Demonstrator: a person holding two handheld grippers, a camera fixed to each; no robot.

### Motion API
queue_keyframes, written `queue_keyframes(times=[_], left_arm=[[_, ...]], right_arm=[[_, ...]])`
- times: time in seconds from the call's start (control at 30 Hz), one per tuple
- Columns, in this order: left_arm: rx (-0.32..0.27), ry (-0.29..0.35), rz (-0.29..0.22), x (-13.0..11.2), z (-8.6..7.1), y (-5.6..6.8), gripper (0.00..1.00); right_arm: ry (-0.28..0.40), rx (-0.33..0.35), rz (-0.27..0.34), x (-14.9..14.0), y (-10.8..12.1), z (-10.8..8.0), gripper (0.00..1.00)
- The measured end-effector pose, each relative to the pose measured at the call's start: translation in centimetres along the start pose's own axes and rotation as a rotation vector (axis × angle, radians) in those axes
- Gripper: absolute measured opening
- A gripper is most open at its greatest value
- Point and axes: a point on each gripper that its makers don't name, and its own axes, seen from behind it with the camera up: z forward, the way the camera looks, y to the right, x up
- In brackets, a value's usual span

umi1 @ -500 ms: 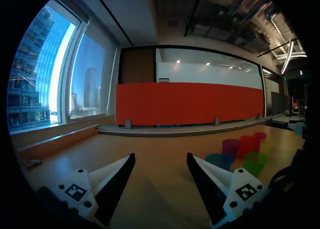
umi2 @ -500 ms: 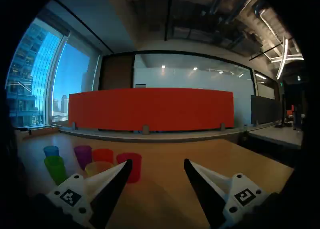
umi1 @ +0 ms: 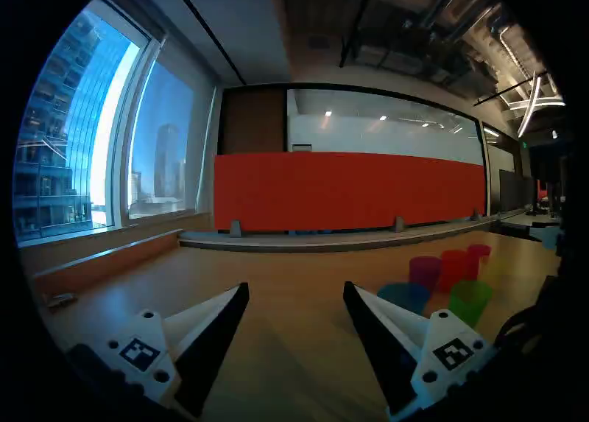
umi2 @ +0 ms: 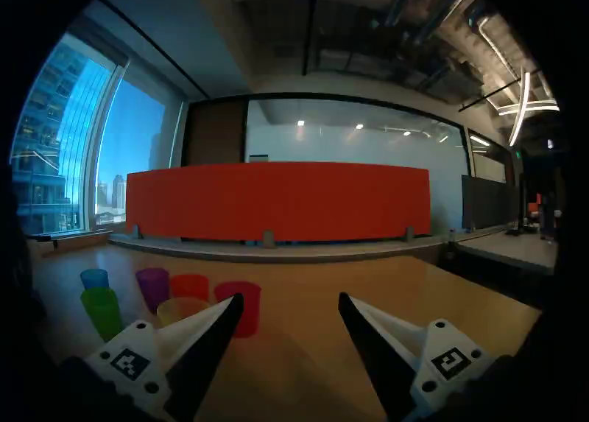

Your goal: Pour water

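Hovering over bench [umi1: 294, 271]: left gripper [umi1: 294, 288], right gripper [umi2: 288, 298], both spread apart, holding nothing. Cups [umi2: 189, 286], six, coloured, upright, clustered near left in right gripper view; probably grouped for easy reach when pouring.

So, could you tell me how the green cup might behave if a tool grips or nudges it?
The green cup looks like translucent plastic, so it is probably light and may flex when squeezed. It stands upright and tapers downward, so a high push could tip it. The table looks smooth; a low nudge would likely slide it.
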Motion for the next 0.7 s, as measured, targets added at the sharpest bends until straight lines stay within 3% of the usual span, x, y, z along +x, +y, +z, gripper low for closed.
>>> queue_keyframes(times=[0.7], left_arm=[[0.000,0.000,0.001,0.04,-0.06,-0.07,0.95]], right_arm=[[0.000,0.000,0.000,0.07,-0.06,-0.02,1.00]])
